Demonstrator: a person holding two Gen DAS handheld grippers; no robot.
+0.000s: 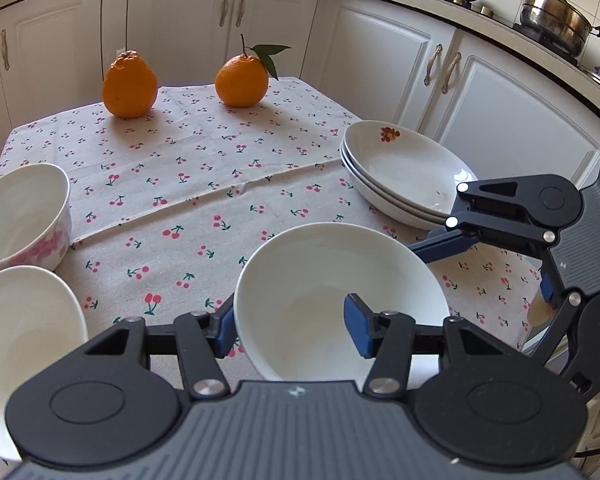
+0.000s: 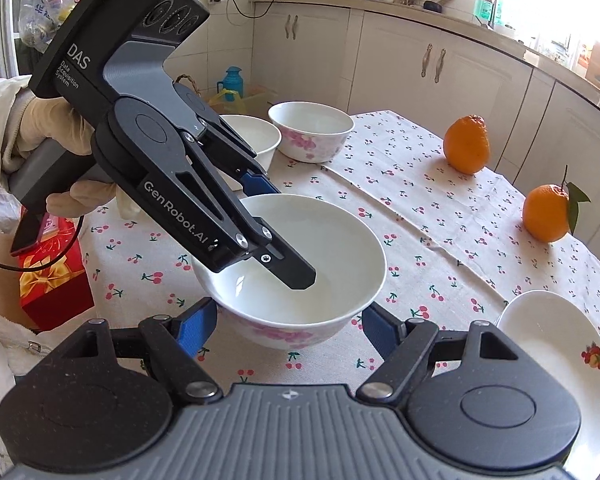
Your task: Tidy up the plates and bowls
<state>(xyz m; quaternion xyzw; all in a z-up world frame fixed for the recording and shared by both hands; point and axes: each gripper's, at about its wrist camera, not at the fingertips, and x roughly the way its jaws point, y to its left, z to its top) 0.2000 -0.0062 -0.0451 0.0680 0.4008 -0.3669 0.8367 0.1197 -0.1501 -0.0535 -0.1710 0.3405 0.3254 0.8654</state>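
Left wrist view: left gripper straddles the near-left rim of a white bowl on the cherry-print tablecloth. One blue pad sits outside the wall, the other inside; jaws are partly apart and I cannot tell whether they pinch the rim. Right gripper reaches in from the right edge, low, between that bowl and a stack of plates at the table's right side. Two more bowls sit at the left edge, one behind the other. Two oranges stand at the far side, apart from each other.

Right wrist view: right gripper has jaws wide apart, a blue pad on either side of the pink-flowered bowl's base, not touching it. The left gripper comes down from upper left in a gloved hand; one finger is inside the bowl, the other behind its far rim. Two bowls sit beyond; the top plate shows at lower right.
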